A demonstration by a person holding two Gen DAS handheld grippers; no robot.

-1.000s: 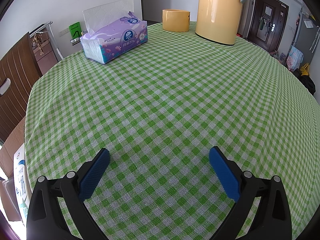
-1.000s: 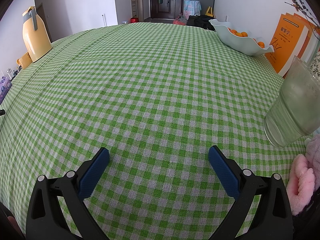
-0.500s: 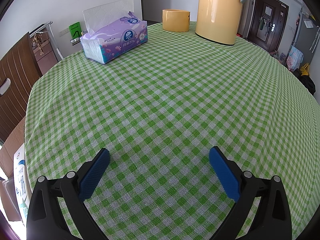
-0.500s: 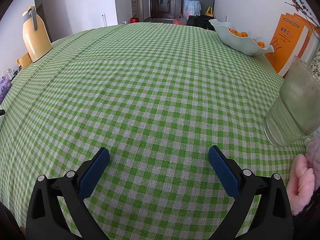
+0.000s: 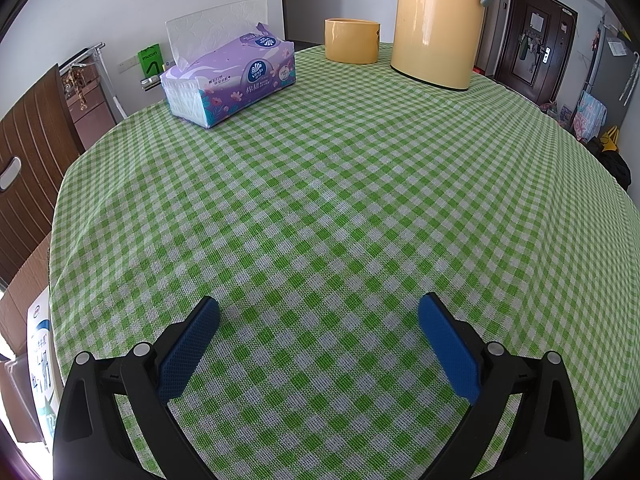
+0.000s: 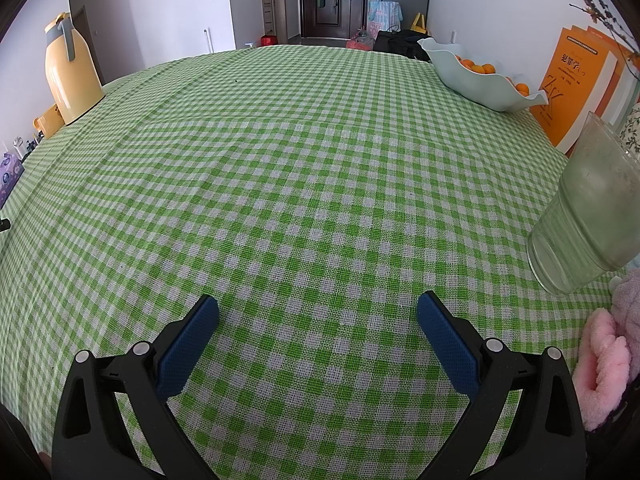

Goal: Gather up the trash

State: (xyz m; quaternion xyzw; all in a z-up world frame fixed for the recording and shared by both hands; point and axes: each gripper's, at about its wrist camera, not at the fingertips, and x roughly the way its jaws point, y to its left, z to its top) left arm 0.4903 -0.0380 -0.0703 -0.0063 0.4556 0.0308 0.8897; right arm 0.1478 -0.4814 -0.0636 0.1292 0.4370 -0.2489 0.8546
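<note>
Low over the checked counter [image 5: 320, 208], the left gripper [image 5: 318, 320] and right gripper [image 6: 318, 318] both gape wide, holding nothing. No trash shows in either view — I judge the search step is in hand; next, find some. Farther off, the tissue box [image 5: 232, 76], thermos [image 5: 436, 24] and glass [image 6: 588, 216]; the counter's near edge is hidden.

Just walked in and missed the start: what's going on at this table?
A person holds the left gripper and right gripper low over the green checked tablecloth, both open and empty. No trash is visible. A tissue box, yellow jug, fruit bowl and glass stand untouched.
</note>
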